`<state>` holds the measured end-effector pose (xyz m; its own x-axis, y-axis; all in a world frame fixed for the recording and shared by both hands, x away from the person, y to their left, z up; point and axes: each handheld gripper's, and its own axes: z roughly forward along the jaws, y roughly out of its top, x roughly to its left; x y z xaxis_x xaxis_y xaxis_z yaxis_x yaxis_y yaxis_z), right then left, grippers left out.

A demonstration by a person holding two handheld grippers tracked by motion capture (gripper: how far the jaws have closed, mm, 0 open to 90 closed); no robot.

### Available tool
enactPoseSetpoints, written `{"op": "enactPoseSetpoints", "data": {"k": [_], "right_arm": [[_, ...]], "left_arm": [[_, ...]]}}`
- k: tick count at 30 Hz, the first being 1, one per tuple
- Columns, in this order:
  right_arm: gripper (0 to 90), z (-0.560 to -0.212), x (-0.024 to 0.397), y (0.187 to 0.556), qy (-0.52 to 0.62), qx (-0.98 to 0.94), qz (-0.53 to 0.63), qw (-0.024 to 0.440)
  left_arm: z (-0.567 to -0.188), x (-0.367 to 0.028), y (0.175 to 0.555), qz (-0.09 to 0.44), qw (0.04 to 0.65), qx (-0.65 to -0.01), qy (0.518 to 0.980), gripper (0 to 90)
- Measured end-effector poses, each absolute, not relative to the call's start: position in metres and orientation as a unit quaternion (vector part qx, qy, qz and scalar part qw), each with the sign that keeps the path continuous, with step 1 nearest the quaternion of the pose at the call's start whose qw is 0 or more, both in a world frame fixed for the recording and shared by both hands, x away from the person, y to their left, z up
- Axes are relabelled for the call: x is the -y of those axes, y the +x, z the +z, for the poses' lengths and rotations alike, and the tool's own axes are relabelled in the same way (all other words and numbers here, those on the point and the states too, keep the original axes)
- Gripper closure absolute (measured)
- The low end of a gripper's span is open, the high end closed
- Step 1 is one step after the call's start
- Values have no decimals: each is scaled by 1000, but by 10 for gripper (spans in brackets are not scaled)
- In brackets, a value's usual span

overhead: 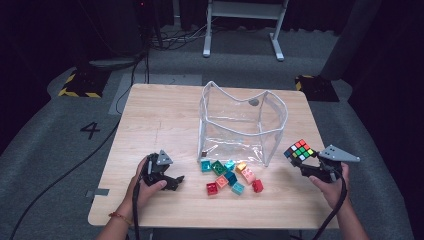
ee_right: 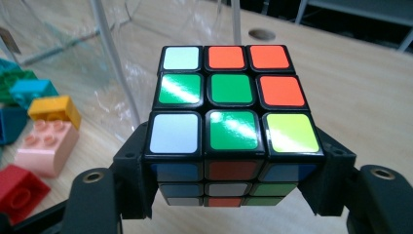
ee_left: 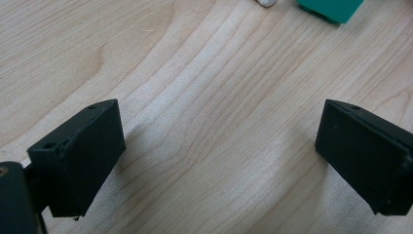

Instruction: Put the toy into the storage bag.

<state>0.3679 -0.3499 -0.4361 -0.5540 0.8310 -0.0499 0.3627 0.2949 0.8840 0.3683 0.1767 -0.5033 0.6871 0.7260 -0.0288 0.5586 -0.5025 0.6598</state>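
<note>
A colour-puzzle cube (overhead: 299, 149) (ee_right: 231, 117) sits between the jaws of my right gripper (overhead: 306, 162) (ee_right: 234, 170), which is shut on it and holds it above the table's right side, beside the clear bag. Both black jaws press its two sides in the right gripper view. My left gripper (overhead: 176, 181) (ee_left: 219, 156) rests low over bare wood at the front left, its jaws wide apart with nothing between them. A corner of a green brick (ee_left: 331, 9) lies just beyond it.
A clear plastic bag (overhead: 240, 122) stands open at the table's middle. Several loose toy bricks (overhead: 231, 176) in red, teal, green, orange and pink lie in front of it, between the two grippers. The table's front edge (overhead: 200, 224) is near both hands.
</note>
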Motion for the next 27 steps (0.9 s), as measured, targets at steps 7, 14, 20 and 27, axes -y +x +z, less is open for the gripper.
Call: {"op": "enactPoseSetpoints", "data": {"k": [7,14,20,27], "right_arm": [[340,-389,347,379,365,-757,460,286],[340,-343,342,394,341,-751,477,304],[340,-315,335,403,326,-747,491,308],[339,-293,322,418,300,-755,500,299]], "left_arm": [[-503,-177,368,129,329,-375,857,41],[-503,-177,368,127,329,-375,857,40],[-503,-177,369,128,330,-374,857,37],[-504,-176,369,128,330,-374,857,37]]}}
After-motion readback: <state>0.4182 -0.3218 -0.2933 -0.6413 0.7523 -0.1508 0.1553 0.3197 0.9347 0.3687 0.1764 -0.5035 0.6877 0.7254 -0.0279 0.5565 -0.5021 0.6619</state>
